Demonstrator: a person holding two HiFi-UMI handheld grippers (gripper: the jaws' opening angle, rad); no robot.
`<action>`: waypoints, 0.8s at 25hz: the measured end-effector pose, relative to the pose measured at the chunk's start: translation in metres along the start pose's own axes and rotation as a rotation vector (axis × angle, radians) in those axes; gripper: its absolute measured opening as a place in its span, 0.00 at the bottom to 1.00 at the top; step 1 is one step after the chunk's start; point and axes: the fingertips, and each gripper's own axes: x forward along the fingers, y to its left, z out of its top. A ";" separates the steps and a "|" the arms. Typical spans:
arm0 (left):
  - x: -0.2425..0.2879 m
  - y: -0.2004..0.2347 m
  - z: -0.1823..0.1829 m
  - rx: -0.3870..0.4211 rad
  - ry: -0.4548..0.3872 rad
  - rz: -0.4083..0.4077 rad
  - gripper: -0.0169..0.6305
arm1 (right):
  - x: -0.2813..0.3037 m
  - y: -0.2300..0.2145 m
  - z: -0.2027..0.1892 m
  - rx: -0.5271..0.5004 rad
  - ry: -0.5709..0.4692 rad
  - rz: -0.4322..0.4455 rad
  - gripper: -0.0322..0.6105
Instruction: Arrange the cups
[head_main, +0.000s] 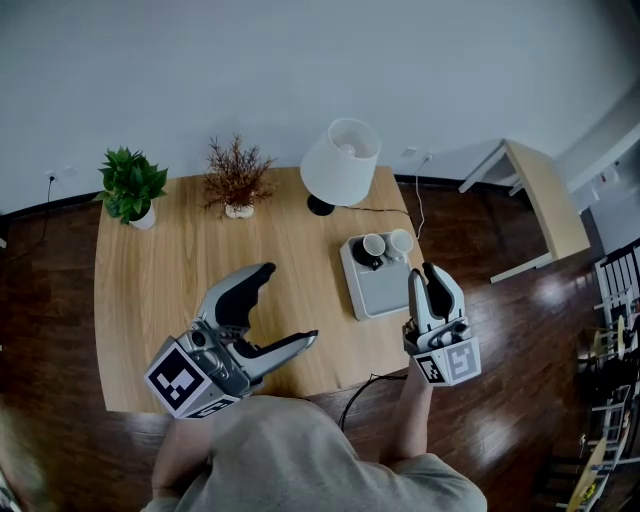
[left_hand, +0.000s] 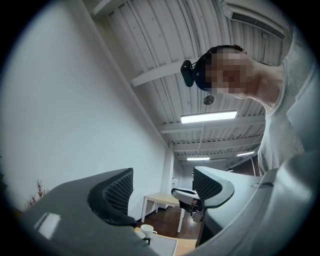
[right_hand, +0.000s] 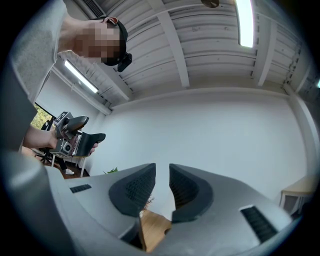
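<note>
Two white cups (head_main: 373, 245) (head_main: 400, 241) stand side by side at the far end of a grey tray (head_main: 381, 292) on the right part of the wooden table (head_main: 160, 290). My left gripper (head_main: 290, 303) hangs over the table's front middle, jaws wide open and empty. In the left gripper view (left_hand: 162, 192) one cup (left_hand: 146, 230) and the tray (left_hand: 165, 246) show low between the jaws, far off. My right gripper (head_main: 430, 277) is just off the tray's near right corner. Its jaws (right_hand: 162, 187) stand a narrow gap apart with nothing in it.
A white lamp (head_main: 341, 160) stands behind the tray, its cable running off the right side. A dried plant (head_main: 237, 178) and a green potted plant (head_main: 132, 186) line the back edge. A second table (head_main: 545, 195) stands to the right over dark floor.
</note>
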 end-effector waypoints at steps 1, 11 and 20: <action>0.001 -0.001 0.000 -0.006 0.001 0.000 0.60 | -0.001 0.000 0.000 0.001 -0.001 -0.001 0.18; 0.000 -0.002 -0.003 0.008 0.012 0.005 0.61 | -0.008 -0.003 0.004 0.003 -0.018 -0.014 0.18; -0.001 -0.004 -0.005 0.012 0.025 0.017 0.61 | -0.014 0.000 0.015 -0.010 -0.049 -0.004 0.18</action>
